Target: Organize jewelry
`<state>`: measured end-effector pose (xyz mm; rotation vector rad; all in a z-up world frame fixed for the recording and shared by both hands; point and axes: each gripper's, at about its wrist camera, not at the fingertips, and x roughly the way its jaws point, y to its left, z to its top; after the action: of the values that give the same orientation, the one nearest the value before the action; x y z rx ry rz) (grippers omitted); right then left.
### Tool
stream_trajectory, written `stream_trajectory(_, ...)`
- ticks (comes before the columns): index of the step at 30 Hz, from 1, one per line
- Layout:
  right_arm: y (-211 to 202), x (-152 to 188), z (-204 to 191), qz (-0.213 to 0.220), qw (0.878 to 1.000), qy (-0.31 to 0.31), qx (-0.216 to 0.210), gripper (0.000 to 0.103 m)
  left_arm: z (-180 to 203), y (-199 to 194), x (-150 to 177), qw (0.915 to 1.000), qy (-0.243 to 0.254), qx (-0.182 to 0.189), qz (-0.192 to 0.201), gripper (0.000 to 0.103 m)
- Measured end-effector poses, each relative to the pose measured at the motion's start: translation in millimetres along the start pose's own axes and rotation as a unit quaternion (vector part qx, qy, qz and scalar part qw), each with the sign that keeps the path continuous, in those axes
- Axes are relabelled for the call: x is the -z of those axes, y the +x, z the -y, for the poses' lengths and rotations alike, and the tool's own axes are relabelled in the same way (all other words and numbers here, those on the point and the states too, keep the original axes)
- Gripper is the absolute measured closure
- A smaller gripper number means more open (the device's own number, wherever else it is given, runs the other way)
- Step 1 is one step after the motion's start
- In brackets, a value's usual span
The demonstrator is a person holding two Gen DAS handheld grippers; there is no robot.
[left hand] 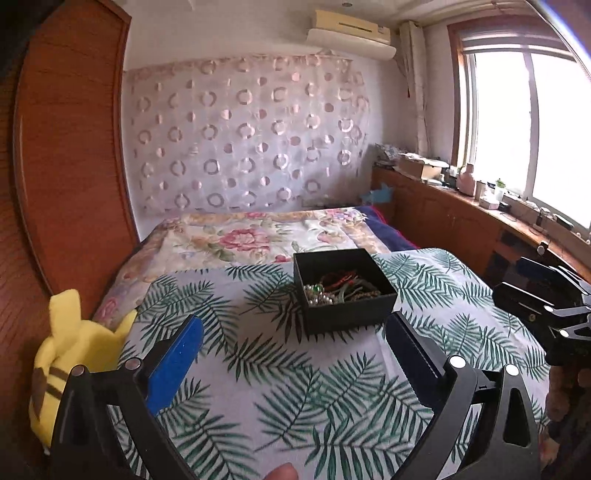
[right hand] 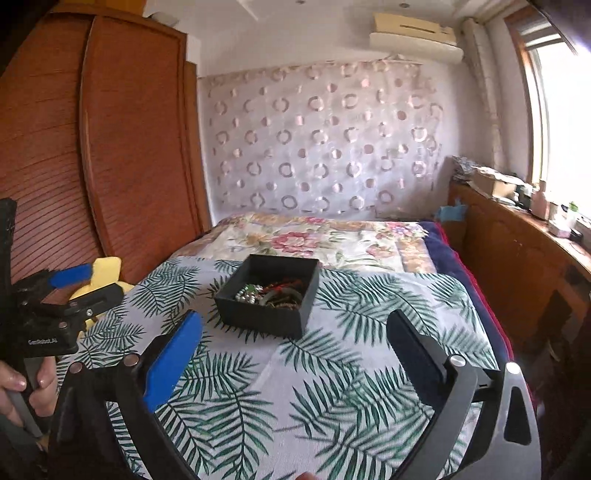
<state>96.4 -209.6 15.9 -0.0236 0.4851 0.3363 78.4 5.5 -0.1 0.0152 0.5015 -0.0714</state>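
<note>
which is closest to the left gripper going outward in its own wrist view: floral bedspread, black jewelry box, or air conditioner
1. black jewelry box, just ahead of the left gripper, on the palm-leaf cloth
2. floral bedspread, beyond the box
3. air conditioner, high on the far wall

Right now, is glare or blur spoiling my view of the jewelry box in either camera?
Left wrist view: the window is blown out white, but the black box stays sharp, beads visible. Right wrist view: the same glare sits at the right edge; the box is clear, though its contents read as a dark tangle. Both views bend straight edges, and the leaf-print cloth blurs near the bottom.
</note>
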Motion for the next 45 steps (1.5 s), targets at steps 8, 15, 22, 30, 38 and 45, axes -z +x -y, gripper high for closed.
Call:
stream_trajectory(8,-9,10,0,0.010,1.000,0.016,0.013,0.002,-3,-8,11,0.9999,-0.010,-0.010,-0.008,0.008)
stream_trajectory(15,-11,11,0,0.013,1.000,0.014,0.017,0.002,-2,-9,15,0.9999,-0.006,-0.014,-0.008,0.008)
stream_trajectory(22,-11,12,-2,0.013,1.000,0.014,0.017,0.002,-2,-9,15,0.9999,-0.006,-0.014,-0.008,0.008)
stream_trajectory(30,-11,12,-1,0.013,1.000,0.014,0.016,0.002,-2,-9,16,0.9999,-0.006,-0.014,-0.007,0.008)
stream_trajectory(38,-10,16,-8,0.011,1.000,0.015,0.017,0.002,-2,-11,16,0.9999,-0.005,-0.014,-0.004,0.008)
stream_trajectory(45,-8,20,-11,0.010,1.000,0.018,0.019,0.002,-1,-13,14,0.9999,-0.004,-0.014,-0.002,0.008)
